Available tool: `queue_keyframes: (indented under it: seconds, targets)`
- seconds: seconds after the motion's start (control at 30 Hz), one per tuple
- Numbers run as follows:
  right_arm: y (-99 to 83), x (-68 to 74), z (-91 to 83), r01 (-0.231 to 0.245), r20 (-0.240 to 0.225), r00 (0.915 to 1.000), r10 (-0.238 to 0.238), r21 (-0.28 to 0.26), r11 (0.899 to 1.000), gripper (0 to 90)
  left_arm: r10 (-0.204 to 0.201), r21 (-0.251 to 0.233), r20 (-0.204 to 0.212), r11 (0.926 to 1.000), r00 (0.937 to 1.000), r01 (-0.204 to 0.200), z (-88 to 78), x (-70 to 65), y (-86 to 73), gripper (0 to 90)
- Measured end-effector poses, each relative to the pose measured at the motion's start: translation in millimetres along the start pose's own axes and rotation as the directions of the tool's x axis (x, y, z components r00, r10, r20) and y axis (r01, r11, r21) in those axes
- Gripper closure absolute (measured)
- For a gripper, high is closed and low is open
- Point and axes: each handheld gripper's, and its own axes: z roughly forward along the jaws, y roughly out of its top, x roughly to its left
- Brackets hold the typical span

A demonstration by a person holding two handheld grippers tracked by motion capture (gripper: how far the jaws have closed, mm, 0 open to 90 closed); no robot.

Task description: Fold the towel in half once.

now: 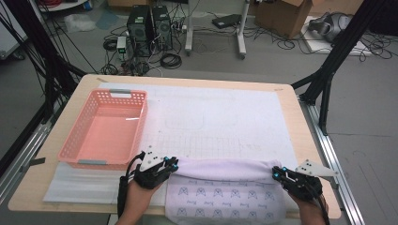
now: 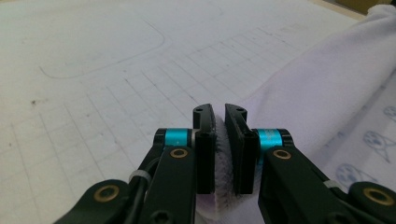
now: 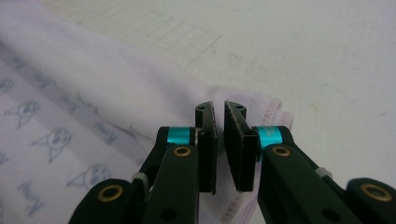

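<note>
- The towel (image 1: pixel 225 187), pale lilac with small printed cat faces, lay at the bottom centre of the high view, on the white gridded mat (image 1: pixel 220 122) covering the table (image 1: pixel 300 140).
- Its long axis ran left to right across the frame, and its far edge was lifted and rolled over into a soft fold stretching from one gripper to the other.
- The left gripper (image 1: pixel 172 163), at lower left of centre in the high view, was clamped on the towel's left corner; in the left gripper view a ridge of terry cloth (image 2: pixel 219 154) sat pinched between the nearly closed jaws.
- The right gripper (image 1: pixel 277 173), at lower right, gripped the towel's right corner; in the right gripper view the hemmed edge (image 3: pixel 273 109) showed just beyond and beneath the narrow gap between the jaws.
- Both grippers pointed away from the person, toward the top of the frame.
- A pink basket (image 1: pixel 75 140) stood at the left of the frame, just beyond the left gripper and apart from the towel.
</note>
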Motion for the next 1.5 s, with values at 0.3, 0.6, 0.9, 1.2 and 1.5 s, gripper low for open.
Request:
queue_keyframes:
  seconds: [0.3, 0.6, 0.9, 1.2, 1.5]
  targets:
    - [-22.5, 0.9, -8.5, -0.019, 0.001, 0.9998, 0.019, 0.038, 0.999, 83.0, -0.001, 0.023, 0.014, 0.9997, 0.9999, 0.001, -5.6, -4.8, -14.8, 81.6]
    - [-9.5, 0.3, -2.6, -0.03, 0.034, 0.9989, 0.031, -0.01, 0.999, 59.3, -0.044, -0.005, -0.008, 0.999, 0.999, 0.044, 4.0, 3.7, -4.8, 50.5]
    - [7.0, -0.5, 22.9, -0.022, 0.011, 0.9997, 0.022, 0.027, 0.999, 56.1, -0.037, 0.054, 0.044, 0.9979, 0.9983, 0.035, 25.9, 4.7, -0.6, 49.9]
    - [7.9, 0.1, 16.4, 0.03, 0.015, 0.9994, -0.03, 0.005, 1.0, 83.3, 0.003, 0.004, 0.034, 1.0, 0.9994, -0.003, 16.9, 1.2, 3.1, 79.6]
    - [-12.8, 7.2, -17.5, 0.036, -0.062, 0.9974, -0.035, 0.008, 0.999, 83.0, -0.021, -0.002, 0.079, 0.9998, 0.9967, 0.022, -9.6, -9.0, -8.0, 72.3]
